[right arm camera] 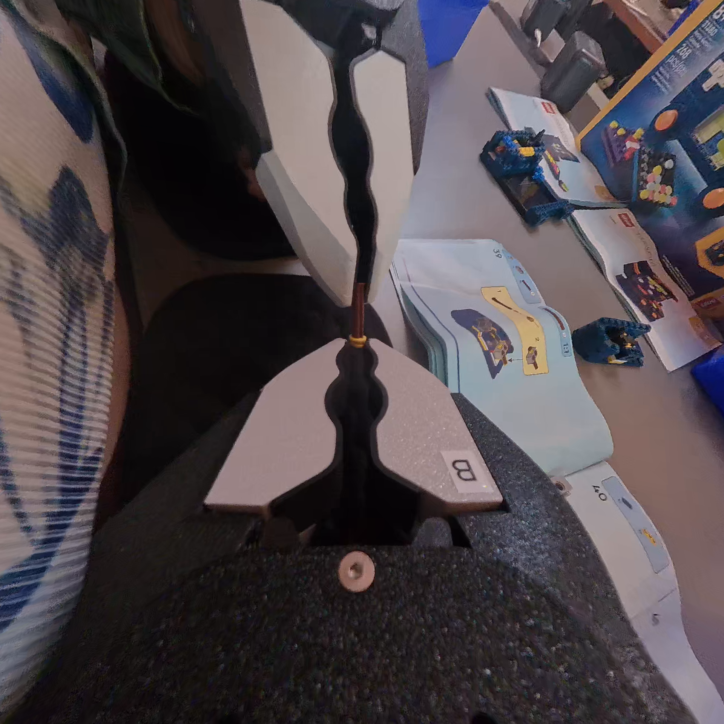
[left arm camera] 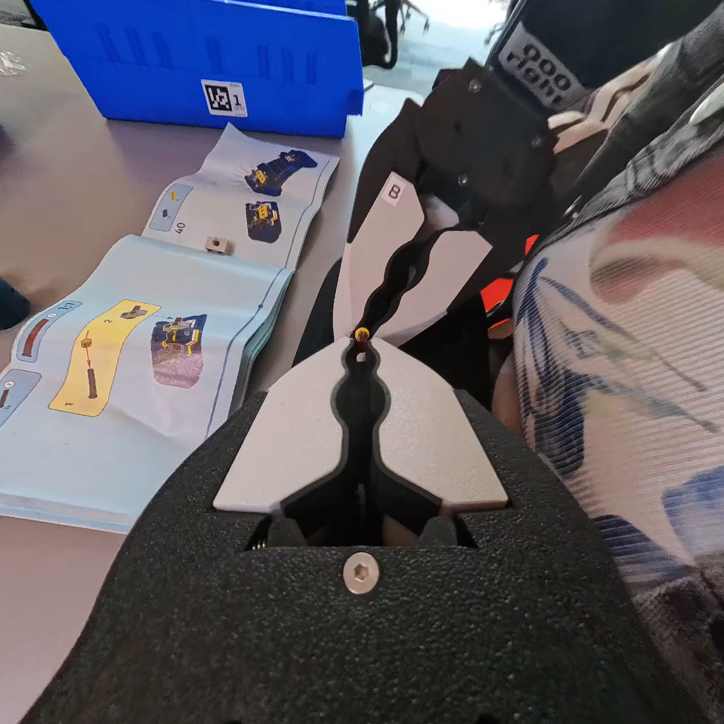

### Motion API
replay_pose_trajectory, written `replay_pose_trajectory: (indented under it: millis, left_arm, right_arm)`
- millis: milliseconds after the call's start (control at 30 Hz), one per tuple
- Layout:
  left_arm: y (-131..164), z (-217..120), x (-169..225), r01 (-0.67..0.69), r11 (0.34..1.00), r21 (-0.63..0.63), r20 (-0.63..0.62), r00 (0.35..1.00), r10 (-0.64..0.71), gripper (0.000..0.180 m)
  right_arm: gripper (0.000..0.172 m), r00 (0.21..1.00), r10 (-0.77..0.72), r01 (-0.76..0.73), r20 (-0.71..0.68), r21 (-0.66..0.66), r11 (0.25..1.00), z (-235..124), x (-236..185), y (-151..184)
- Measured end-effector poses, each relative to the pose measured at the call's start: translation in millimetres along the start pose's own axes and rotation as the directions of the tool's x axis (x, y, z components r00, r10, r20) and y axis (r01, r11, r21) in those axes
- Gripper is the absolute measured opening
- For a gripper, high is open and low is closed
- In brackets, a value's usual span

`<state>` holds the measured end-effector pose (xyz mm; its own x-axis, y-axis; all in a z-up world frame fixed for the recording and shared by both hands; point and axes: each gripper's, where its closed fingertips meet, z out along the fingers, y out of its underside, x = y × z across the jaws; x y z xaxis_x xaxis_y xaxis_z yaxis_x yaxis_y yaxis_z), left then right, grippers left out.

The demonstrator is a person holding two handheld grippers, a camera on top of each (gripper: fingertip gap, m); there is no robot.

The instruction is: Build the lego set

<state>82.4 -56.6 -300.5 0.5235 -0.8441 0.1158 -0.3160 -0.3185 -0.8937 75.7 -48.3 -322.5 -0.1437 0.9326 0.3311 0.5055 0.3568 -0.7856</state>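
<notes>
- Holding a thin brown rod (right arm camera: 358, 309) by one end, my left gripper (left arm camera: 361, 344) has its jaws nearly together, both pads pressed on it.
- My right gripper (right arm camera: 357, 341) is narrow too, clamped on a small yellow ring (right arm camera: 357, 341) threaded on that same rod, tip to tip with the left, off the table's near edge over dark cloth.
- An open instruction booklet (left arm camera: 129, 391) lies at the table's (left arm camera: 58, 184) near edge, a small grey brick (left arm camera: 218, 245) on its page.
- A blue bin (left arm camera: 203, 62) stands behind the booklet.
- Two dark blue brick builds (right arm camera: 605, 341) sit toward the far side beside a printed box (right arm camera: 666, 149).
</notes>
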Motion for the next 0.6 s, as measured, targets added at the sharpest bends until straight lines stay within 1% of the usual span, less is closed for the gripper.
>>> replay_pose_trajectory:
  millis: [100, 233, 367, 400, 433, 467, 500, 600]
  left_arm:
    - [9.0, 5.3, 1.2, -0.027, 0.997, -0.068, 0.018, 0.999, 0.029, 0.004]
    - [17.3, 4.8, 1.2, -0.024, 0.992, -0.128, 0.001, 1.000, 0.024, 0.004]
    - [31.9, 4.8, -1.4, -0.043, 0.979, -0.201, 0.015, 0.999, 0.047, 0.003]
    - [33.9, 5.4, -0.8, -0.055, 0.977, -0.204, 0.011, 0.998, 0.059, 0.003]
    - [30.9, 4.7, -0.9, -0.052, 0.982, -0.181, 0.009, 0.998, 0.055, 0.004]
    - [26.6, 3.1, -0.9, -0.030, 0.988, -0.154, -0.003, 1.000, 0.030, 0.003]
    - [26.3, 2.4, -1.2, -0.015, 0.988, -0.153, -0.012, 1.000, 0.014, 0.003]
    - [27.1, 3.3, 0.5, -0.055, 0.984, -0.167, -0.019, 0.998, 0.052, 0.004]
  right_arm:
    - [0.005, 0.996, -0.093, 0.092, -0.008, -0.066, 0.994, 4.1, -4.8, 9.0]
    - [0.005, 0.995, -0.098, 0.099, 0.017, -0.077, 0.992, 6.0, -8.5, 11.2]
    - [0.005, 0.995, -0.101, 0.102, 0.020, -0.074, 0.992, 5.9, -9.1, 10.6]
    - [0.005, 0.995, -0.096, 0.098, 0.027, -0.079, 0.992, 6.1, -9.4, 11.1]
    - [0.005, 0.994, -0.105, 0.107, 0.034, -0.099, 0.989, 7.0, -9.9, 12.8]
    - [0.005, 0.992, -0.117, 0.120, 0.035, -0.106, 0.987, 7.9, -10.4, 12.2]
    - [0.005, 0.992, -0.123, 0.126, 0.036, -0.109, 0.986, 8.7, -10.6, 11.8]
    - [0.005, 0.989, -0.140, 0.145, 0.048, -0.131, 0.981, 8.9, -11.9, 13.5]
